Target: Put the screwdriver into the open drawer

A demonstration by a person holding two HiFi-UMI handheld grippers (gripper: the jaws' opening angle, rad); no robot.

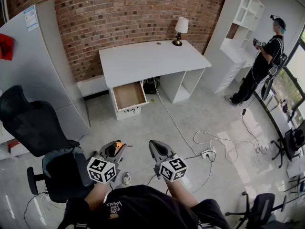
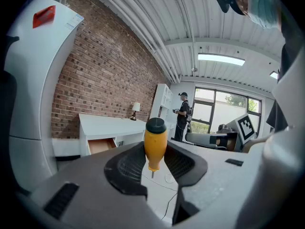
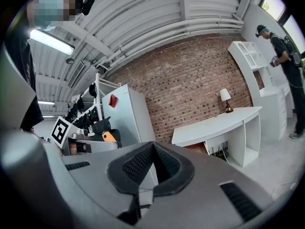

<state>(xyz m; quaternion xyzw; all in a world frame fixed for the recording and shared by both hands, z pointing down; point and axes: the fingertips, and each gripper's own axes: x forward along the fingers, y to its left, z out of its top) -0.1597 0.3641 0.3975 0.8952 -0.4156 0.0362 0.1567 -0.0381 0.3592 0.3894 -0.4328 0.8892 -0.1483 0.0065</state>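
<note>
Left tool [image 2: 155, 162] pinches the screwdriver [image 2: 155, 144] by its orange handle: long axis upright, black cap up, shaft tip down. Right tool [image 3: 151, 168] is pressed together on nothing, beside the left 1. The open drawer [image 1: 128, 95] under the white desk [image 1: 147, 58] lies well ahead, slightly left of where the left tool points; the carry likely ends with the upright axis tipped flat.

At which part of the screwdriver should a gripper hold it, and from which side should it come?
Take the screwdriver by its thick yellow handle, jaws closing across its sides, as the left gripper does now, upright, cap up. The thin shaft would likely slip.
</note>
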